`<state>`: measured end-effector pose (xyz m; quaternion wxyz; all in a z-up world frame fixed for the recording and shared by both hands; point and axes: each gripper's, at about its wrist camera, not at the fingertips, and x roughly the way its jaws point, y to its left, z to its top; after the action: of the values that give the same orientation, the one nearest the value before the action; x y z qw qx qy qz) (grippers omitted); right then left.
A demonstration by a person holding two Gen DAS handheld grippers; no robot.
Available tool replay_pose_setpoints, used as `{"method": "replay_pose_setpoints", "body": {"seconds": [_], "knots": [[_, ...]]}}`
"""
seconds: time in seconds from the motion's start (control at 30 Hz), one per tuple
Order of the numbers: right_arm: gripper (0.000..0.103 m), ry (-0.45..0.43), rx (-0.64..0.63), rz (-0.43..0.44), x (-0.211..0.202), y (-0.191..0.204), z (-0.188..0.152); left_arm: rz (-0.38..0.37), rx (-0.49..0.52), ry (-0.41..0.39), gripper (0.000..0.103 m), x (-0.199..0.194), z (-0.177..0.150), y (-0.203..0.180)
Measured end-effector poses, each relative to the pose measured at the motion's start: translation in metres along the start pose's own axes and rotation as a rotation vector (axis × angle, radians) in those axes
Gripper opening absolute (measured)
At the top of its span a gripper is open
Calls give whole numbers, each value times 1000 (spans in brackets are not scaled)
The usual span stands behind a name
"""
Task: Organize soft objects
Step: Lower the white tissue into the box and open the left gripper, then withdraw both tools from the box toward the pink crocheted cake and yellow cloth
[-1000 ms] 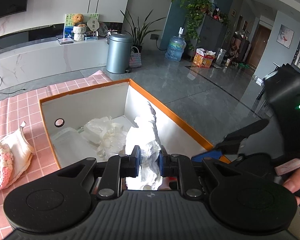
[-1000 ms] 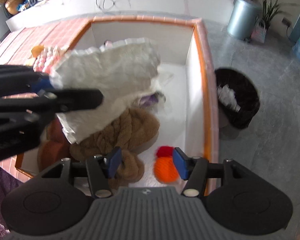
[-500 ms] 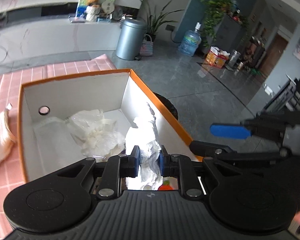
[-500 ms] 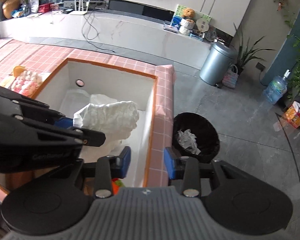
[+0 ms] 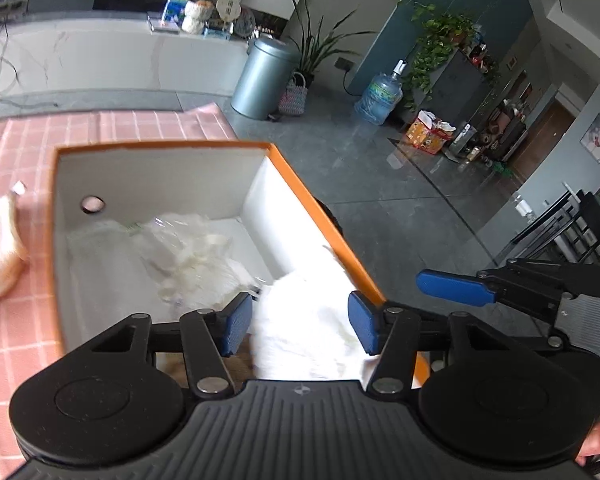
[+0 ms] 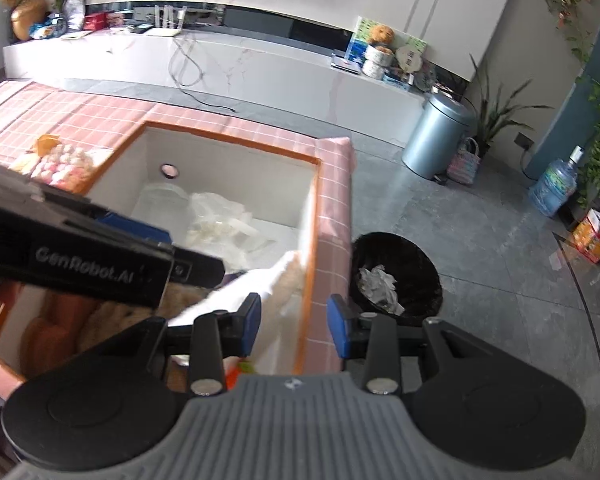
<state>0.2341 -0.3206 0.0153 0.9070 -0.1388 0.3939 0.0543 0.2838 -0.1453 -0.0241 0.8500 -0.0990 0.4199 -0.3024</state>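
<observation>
Each camera sits just behind its own claw, looking forward and steeply down, close above the white box point(image 5: 156, 176) with the orange rim. The left view faces across it toward the grey bin point(image 5: 262, 76); the right view looks from farther right. Both share the box point(image 6: 236, 168), pink tabletop point(image 6: 80, 114) and bin point(image 6: 436, 136).

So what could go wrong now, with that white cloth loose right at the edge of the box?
The left gripper is opening its fingers and no longer presses the white cloth. The cloth lies against the orange-rimmed box wall, so it may drape over the rim rather than drop inside. The black bin stands on the floor just beside that wall; a slipping cloth might land in it. The right gripper hovers close and could snag the cloth.
</observation>
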Motion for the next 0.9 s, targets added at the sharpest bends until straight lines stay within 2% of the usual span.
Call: {"method": "replay_pose_setpoints", "body": {"seconds": [0.17, 0.27, 0.33, 0.4, 0.6, 0.9], "knots": [[41, 50, 8, 93, 6, 14, 0, 53, 40, -37, 59, -21, -3, 6], [47, 101, 1, 101, 21, 25, -2, 74, 45, -47, 59, -30, -6, 9], [44, 141, -1, 107, 32, 30, -3, 85, 54, -54, 59, -35, -10, 11], [31, 180, 0, 103, 44, 33, -3, 98, 69, -59, 59, -39, -14, 13], [14, 265, 1, 61, 80, 34, -2, 116, 77, -81, 59, -53, -24, 17], [11, 318, -13, 18, 98, 44, -5, 124, 79, -101, 59, -68, -32, 29]]}}
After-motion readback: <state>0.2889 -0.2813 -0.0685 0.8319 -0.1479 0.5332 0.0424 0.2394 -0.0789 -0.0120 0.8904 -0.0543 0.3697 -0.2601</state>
